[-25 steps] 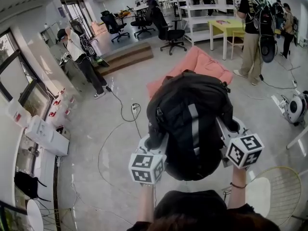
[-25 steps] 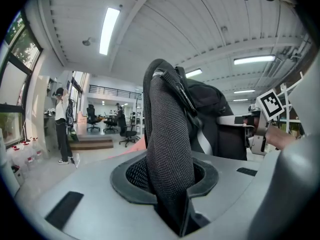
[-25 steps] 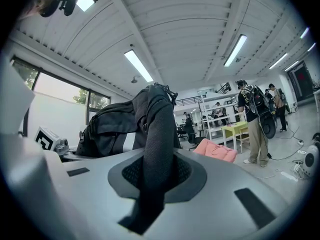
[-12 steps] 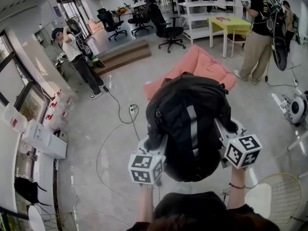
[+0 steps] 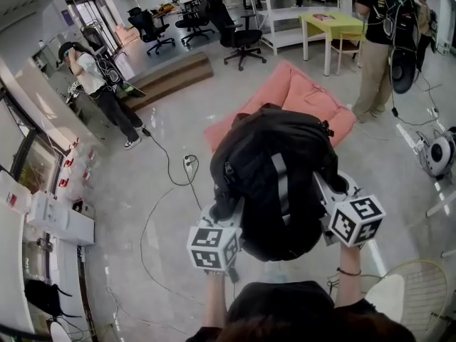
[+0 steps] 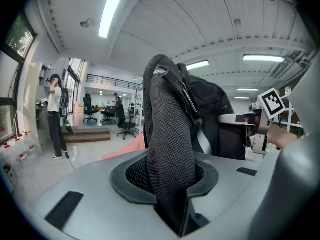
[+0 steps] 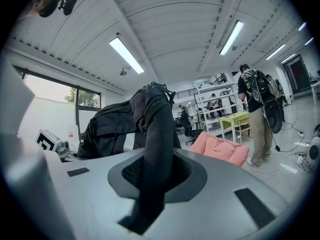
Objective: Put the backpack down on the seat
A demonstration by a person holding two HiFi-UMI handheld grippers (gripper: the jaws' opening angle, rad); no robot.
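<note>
Ahead, a cable (image 5: 169, 164) lies beside the seat (image 5: 308, 95); left gripper (image 5: 224, 218) and right gripper (image 5: 328, 192) jaws pinch backpack straps (image 6: 167, 149).

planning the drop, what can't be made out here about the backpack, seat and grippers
- Head view: the backpack covers the near edge of the pink seat; the gap between them is hidden.
- Head view: it also hides the jaws of the left gripper and right gripper.
- Left gripper view: the clamped strap blocks most of the seat.
</note>
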